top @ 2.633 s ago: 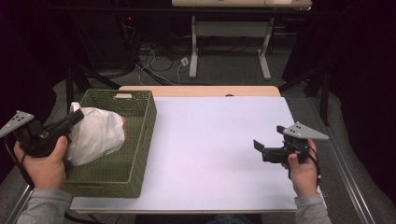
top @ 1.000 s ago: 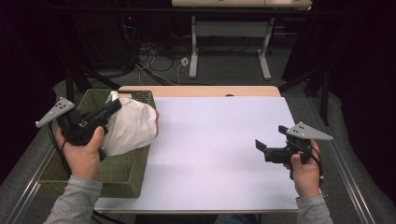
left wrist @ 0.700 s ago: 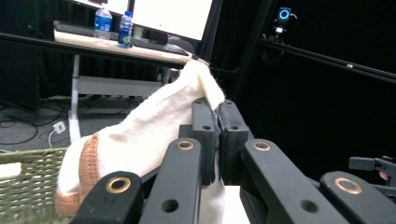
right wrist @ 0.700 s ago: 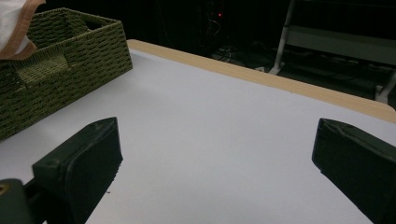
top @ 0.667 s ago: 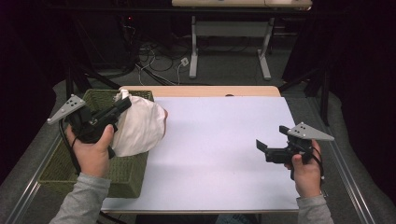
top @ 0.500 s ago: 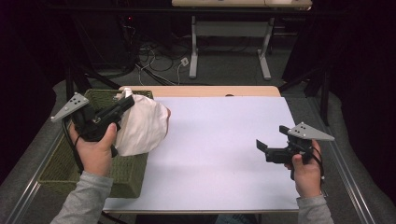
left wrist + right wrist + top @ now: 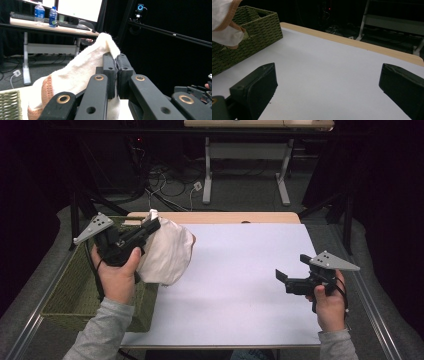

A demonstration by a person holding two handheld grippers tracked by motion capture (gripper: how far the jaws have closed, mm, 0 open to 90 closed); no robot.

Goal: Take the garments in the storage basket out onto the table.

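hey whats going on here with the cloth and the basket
A person holds a gripper in each hand. The left gripper is shut on a white cloth, lifted above the green woven basket at the table's left edge. The right gripper hangs open over the bare white tabletop, holding nothing.

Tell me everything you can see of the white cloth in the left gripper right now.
The white cloth looks like soft, fuzzy cream fabric with an orange-tan band along one edge. The left gripper is shut on a bunched fold near its top, and a small peak pokes up past the jaws. The rest hangs down loosely, lifted over the near edge of the green woven basket and the white table.
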